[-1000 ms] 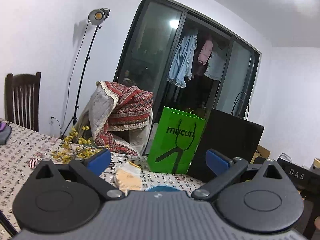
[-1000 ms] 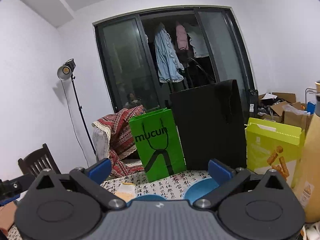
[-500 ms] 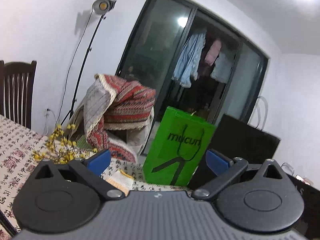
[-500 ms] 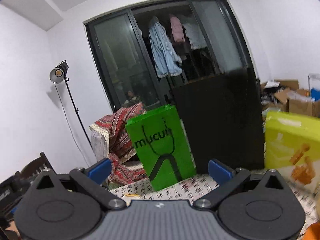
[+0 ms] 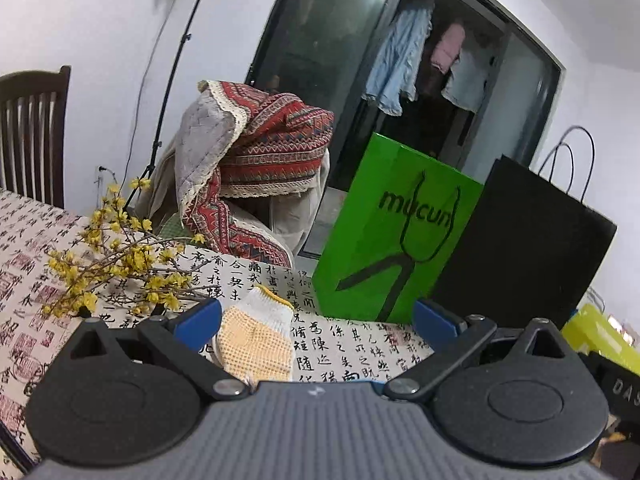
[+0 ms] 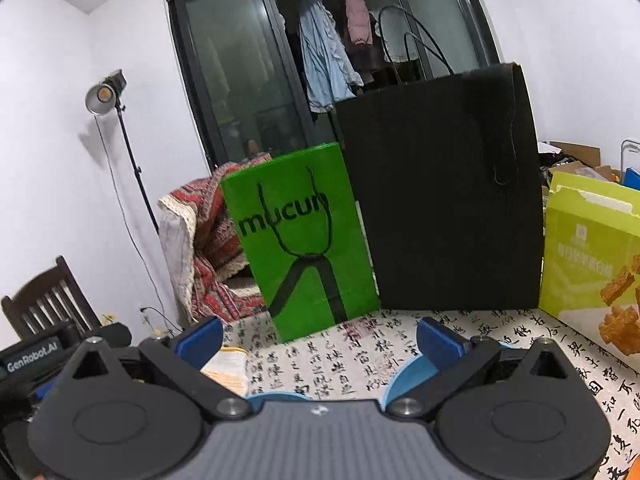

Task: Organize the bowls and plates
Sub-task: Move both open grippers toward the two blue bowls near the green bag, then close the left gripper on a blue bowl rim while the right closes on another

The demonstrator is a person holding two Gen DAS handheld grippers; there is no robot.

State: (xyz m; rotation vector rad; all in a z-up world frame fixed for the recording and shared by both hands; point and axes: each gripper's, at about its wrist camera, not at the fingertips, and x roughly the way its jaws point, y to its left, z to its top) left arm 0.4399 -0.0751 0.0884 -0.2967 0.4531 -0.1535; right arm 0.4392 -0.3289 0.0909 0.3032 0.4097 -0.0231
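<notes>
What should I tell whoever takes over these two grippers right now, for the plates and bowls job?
Left gripper: open, empty, above the tablecloth near a work glove.
Right gripper: open, empty.
Dishes: only blue rims show in the right wrist view, one by the right finger, another at the gripper body. Whether they are plates or bowls cannot be told.
Done: nothing visibly stacked or held.
Left: pick up and sort the dishes. A green bag and a black bag stand behind them.

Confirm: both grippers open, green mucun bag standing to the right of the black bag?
Not quite. In the right wrist view the green mucun bag stands left of the black bag. Both the left gripper and right gripper are open.
</notes>
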